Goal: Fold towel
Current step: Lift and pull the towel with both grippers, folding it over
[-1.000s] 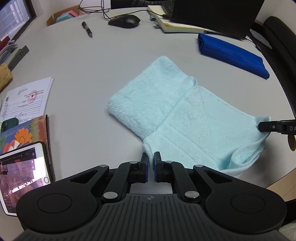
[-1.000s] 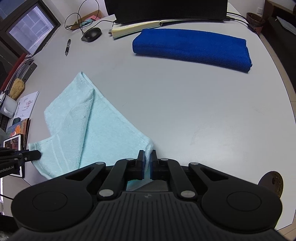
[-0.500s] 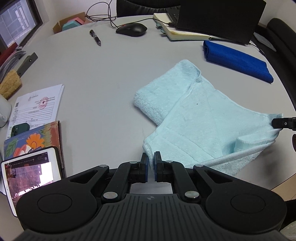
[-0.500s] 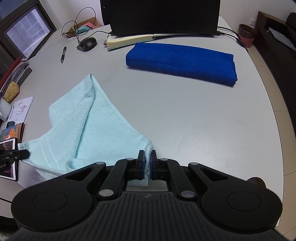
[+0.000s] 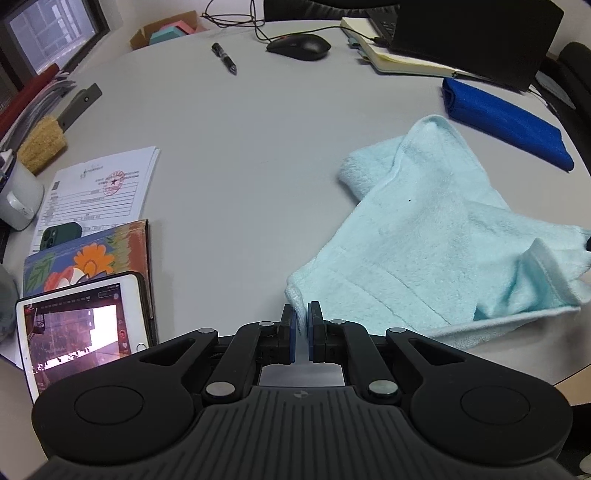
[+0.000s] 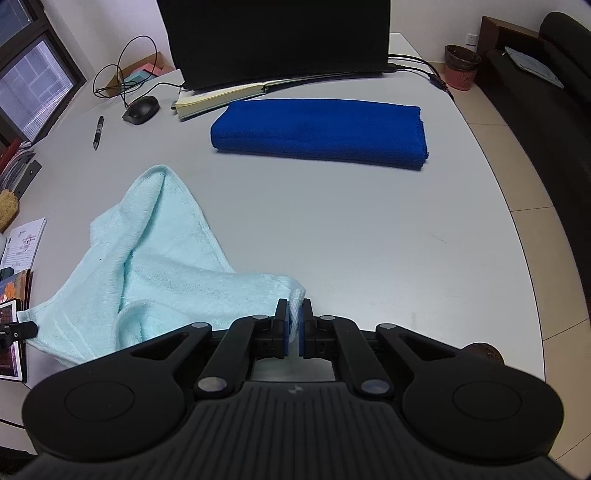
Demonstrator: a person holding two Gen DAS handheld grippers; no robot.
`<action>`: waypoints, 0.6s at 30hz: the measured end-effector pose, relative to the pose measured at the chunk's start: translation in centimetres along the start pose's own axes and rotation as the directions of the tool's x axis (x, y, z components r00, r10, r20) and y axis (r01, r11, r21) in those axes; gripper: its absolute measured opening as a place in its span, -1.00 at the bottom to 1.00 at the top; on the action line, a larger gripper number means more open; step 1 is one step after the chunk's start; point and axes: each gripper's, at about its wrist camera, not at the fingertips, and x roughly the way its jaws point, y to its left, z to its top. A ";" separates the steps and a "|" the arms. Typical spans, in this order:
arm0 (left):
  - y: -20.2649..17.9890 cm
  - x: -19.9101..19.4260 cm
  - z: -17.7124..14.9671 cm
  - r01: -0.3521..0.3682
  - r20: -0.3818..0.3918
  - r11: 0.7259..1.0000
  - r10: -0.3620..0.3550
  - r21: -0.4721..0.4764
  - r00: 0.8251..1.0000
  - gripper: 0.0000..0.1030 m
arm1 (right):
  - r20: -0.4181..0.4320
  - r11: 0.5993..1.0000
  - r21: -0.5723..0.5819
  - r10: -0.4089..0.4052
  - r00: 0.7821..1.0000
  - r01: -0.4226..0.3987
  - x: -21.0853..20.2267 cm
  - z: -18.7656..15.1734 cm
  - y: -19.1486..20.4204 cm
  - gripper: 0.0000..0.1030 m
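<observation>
2 towels: 1 light-blue towel (image 5: 424,236), 1 dark-blue towel (image 6: 321,133). 2 grippers: left gripper (image 5: 301,325), right gripper (image 6: 293,323). 1 mouse (image 5: 299,46), 1 pen (image 5: 224,58), 1 open notebook (image 6: 221,98), 1 laptop (image 6: 277,37). 2 phones: 1 w/ lit screen (image 5: 77,325), 1 in green case (image 5: 59,236). 1 stack of papers (image 5: 99,188), 1 floral-cover book (image 5: 92,258), 1 brush (image 5: 55,127), 1 cardboard box (image 5: 162,31), 1 waste bin (image 6: 461,66).
</observation>
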 end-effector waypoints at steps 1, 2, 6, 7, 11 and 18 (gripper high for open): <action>0.2 0.0 0.0 -0.009 0.001 1.000 0.009 0.006 1.000 -0.86 | 0.002 1.000 0.006 -0.007 1.000 0.007 -0.1 0.1 -0.4 -0.91; 0.4 0.1 0.1 -0.022 0.003 1.000 0.022 0.011 1.000 -0.86 | 0.005 1.000 0.010 -0.016 1.000 0.016 -0.1 0.1 -0.7 -0.91; 1.6 0.3 0.6 -0.048 0.004 0.999 0.047 0.013 0.999 -0.86 | 0.011 0.998 0.030 -0.047 0.999 0.047 -0.4 0.3 -2.1 -0.91; 1.8 0.4 0.7 -0.050 0.004 0.999 0.050 0.013 0.999 -0.86 | 0.011 0.998 0.036 -0.053 0.999 0.053 -0.5 0.3 -2.5 -0.91; 2.4 0.5 1.3 -0.072 0.016 0.996 0.072 0.042 0.997 -0.85 | 0.016 0.995 0.053 -0.080 0.997 0.079 -0.7 0.4 -3.9 -0.91; 2.7 1.3 2.6 -0.085 0.026 0.989 0.083 0.121 0.996 -0.85 | 0.020 0.990 0.075 -0.124 0.992 0.122 -1.1 0.9 -6.1 -0.91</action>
